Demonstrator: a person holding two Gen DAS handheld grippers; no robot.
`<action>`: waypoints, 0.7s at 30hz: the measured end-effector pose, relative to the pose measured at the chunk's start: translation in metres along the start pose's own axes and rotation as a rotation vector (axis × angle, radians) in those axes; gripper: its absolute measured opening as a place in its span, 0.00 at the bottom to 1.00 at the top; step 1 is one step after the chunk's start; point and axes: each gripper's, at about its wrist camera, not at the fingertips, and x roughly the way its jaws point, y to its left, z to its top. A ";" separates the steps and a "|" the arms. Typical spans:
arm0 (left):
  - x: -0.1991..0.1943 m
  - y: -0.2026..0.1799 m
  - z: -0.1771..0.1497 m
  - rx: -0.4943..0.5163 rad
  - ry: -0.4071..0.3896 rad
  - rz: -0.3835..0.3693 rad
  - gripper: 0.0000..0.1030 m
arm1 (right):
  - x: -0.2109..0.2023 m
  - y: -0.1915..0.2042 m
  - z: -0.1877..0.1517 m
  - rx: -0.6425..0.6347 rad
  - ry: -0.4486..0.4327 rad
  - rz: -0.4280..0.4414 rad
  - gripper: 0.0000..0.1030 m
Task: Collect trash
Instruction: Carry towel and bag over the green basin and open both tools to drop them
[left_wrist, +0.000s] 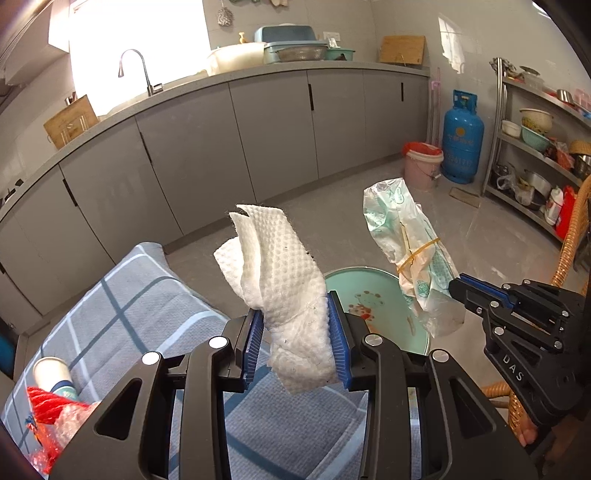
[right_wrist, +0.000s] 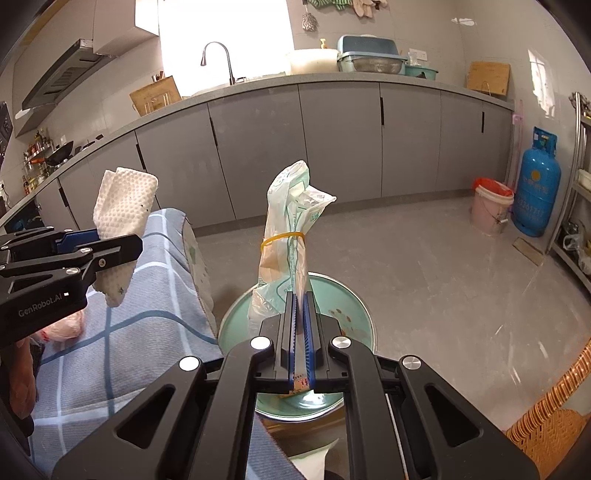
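My left gripper (left_wrist: 295, 332) is shut on a crumpled white paper towel (left_wrist: 280, 273) that sticks up between its blue pads; the same towel (right_wrist: 123, 206) shows at the left of the right wrist view. My right gripper (right_wrist: 300, 325) is shut on a clear plastic bag (right_wrist: 291, 221) with green print, tied by a yellow rubber band. In the left wrist view that bag (left_wrist: 410, 240) hangs at the right, pinched by the right gripper (left_wrist: 454, 288). Both hang above a round pale-green lid with a cartoon print (left_wrist: 373, 291), also seen as the green lid (right_wrist: 347, 306) below the right gripper.
A table with a grey-blue checked cloth (left_wrist: 122, 314) stands at the left, carrying a paper cup (left_wrist: 53, 373) and red wrappers (left_wrist: 44, 417). A pink bucket with a red liner (left_wrist: 423, 162) and a blue gas cylinder (left_wrist: 461, 136) stand by the far cabinets. A wicker chair (right_wrist: 554, 417) is at the right.
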 end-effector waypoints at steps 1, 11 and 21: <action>0.005 -0.002 0.001 0.003 0.006 -0.003 0.34 | 0.004 -0.003 0.000 0.003 0.007 -0.002 0.06; 0.043 -0.018 -0.001 0.027 0.055 -0.024 0.39 | 0.042 -0.021 -0.011 0.018 0.069 -0.008 0.10; 0.045 -0.008 -0.005 0.006 0.062 0.017 0.64 | 0.039 -0.032 -0.017 0.061 0.057 -0.043 0.22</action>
